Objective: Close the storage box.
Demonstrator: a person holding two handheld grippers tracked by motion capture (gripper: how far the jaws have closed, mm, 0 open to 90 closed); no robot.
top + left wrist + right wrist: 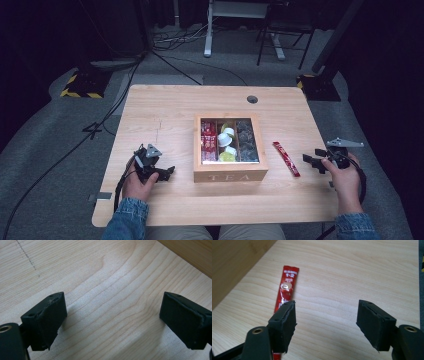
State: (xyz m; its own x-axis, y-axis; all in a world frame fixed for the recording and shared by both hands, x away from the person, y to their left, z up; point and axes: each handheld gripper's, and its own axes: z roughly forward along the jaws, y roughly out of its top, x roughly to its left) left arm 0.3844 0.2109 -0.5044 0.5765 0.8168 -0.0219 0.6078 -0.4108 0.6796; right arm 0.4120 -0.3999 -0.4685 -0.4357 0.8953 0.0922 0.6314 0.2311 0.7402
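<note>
The right tongs (314,162) hover low over the bench (165,107), held in the person's right hand (344,180) near the bench's right edge. Their 2 jaws stand wide apart with nothing between them. In the right gripper view the right tongs (325,326) look down on bare wood, and the red sachet (286,287) lies just beside 1 jaw, its near end hidden behind that jaw. The sachet is a long narrow stick pack with white print and a round picture on it; it lies flat on the bench, apart from the pads as far as the frames show.

In the high view the red sachet (286,158) lies slantwise between the right tongs and the wooden tea box (230,172), near the box's right wall but not touching it. The box stands at the middle of the bench, marked TEA on its front, with 3 compartments seen from above: red packs, small white and yellow cups, and dark pieces.

The left tongs (161,172) rest low at the other side of the box, in the left hand (137,185). In the left gripper view the left tongs (112,322) gape wide over bare bench, holding nothing.
</note>
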